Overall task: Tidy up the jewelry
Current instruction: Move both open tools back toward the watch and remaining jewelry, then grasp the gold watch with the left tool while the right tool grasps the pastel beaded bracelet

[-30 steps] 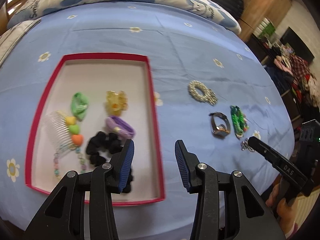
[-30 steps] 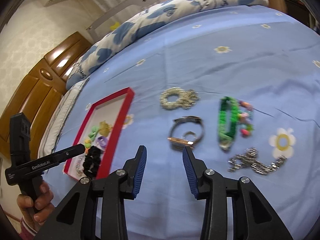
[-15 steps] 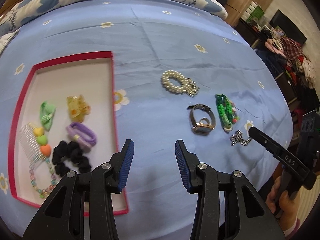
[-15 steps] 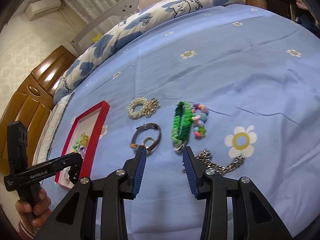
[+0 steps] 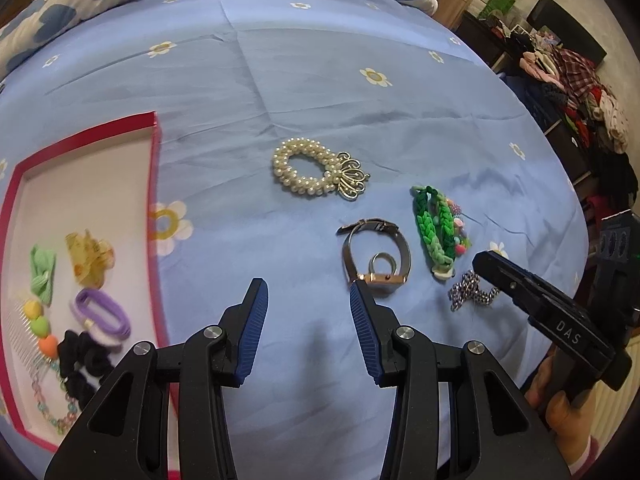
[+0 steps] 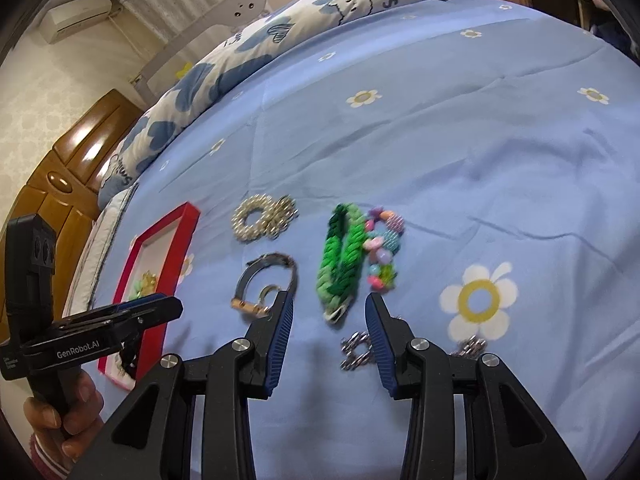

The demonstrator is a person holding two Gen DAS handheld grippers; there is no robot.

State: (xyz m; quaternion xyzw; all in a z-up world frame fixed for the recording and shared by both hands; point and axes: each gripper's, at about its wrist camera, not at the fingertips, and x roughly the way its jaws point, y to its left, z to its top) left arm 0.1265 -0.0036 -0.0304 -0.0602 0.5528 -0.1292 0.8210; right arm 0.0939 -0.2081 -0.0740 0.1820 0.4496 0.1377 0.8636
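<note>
Now both hand-held grippers (image 5: 306, 292) (image 6: 329, 304) angled down, jaws apart

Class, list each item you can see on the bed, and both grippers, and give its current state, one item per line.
Left gripper: open, empty.
Right gripper: open, empty.
Red tray: lidless, holding hair accessories.
Pearl bracelet: flat on the sheet, outside the tray.
Watch: strap buckled in a loop, outside the tray.
Green braided bracelet: on the sheet.
Silver chain: bunched up.
</note>
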